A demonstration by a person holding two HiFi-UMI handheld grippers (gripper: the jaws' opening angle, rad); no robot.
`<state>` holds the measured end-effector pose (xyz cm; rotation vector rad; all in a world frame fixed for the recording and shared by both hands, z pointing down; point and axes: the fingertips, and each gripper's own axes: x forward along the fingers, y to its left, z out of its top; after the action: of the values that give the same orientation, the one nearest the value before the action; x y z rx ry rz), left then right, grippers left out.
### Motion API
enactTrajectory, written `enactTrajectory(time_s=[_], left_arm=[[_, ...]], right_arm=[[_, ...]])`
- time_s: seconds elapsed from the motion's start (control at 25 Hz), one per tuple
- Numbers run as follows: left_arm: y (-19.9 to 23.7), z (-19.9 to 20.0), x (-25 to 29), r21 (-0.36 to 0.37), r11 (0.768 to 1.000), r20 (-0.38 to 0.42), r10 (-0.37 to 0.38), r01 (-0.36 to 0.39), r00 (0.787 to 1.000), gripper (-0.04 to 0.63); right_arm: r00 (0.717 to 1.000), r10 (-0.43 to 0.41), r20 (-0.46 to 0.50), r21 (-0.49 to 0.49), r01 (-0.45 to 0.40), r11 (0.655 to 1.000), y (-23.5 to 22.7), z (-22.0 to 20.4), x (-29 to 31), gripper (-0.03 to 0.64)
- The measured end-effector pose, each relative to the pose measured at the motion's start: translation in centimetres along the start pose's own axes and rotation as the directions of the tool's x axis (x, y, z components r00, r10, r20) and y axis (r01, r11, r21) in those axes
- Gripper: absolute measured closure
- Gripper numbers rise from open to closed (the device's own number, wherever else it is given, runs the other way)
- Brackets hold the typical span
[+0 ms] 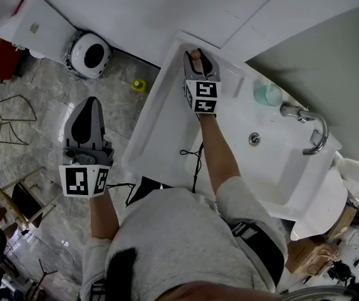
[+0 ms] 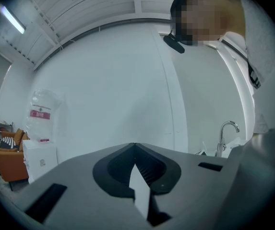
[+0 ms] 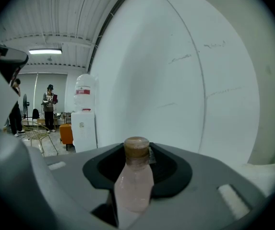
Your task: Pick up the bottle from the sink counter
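Found right claw (image 1: 198,56) wide open astride upright bottle (image 3: 135,176) at far left of sink counter (image 1: 160,124), pads apparently not yet pressing, ready to grasp; left claw (image 1: 90,102) closed, empty, parked clear.

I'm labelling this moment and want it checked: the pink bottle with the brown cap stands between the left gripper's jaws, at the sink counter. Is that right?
No, the gripper is wrong. The pink bottle with the brown cap stands between the jaws of the right gripper, at the sink counter; the right gripper view shows it. The left gripper has its jaws together with nothing between them.
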<state>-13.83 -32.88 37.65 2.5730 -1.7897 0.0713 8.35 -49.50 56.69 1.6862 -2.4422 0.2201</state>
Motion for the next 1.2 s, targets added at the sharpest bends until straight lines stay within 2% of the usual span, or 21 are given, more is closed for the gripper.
enactTrajectory(time_s=[0.2,0.48,0.72,1.2], left_arm=[[-0.1,0.3,-0.3,0.003,1.0,0.009,-0.01,0.01,1.0,0.588],[-0.5,1.5,-1.0,0.006,0.999,0.041,-0.04,0.04,0.998,0.588],[-1.3,2.6,-1.3,0.004,0.996,0.072,-0.086,0.086,0.994,0.588],[-3.4,5.6,-1.8,0.018,0.981,0.124,-0.193,0.192,0.973,0.588]], right_arm=[[1.0,-0.008,-0.016,-0.017,0.007,1.0,0.7,0.0,-1.4,0.463],[0.999,-0.002,0.052,-0.04,0.004,0.999,2.1,3.1,-4.6,0.463],[0.995,-0.002,0.105,-0.021,0.004,1.0,3.0,6.4,-8.0,0.463],[0.989,-0.029,0.148,-0.009,0.031,0.999,4.2,11.4,-15.2,0.463]])
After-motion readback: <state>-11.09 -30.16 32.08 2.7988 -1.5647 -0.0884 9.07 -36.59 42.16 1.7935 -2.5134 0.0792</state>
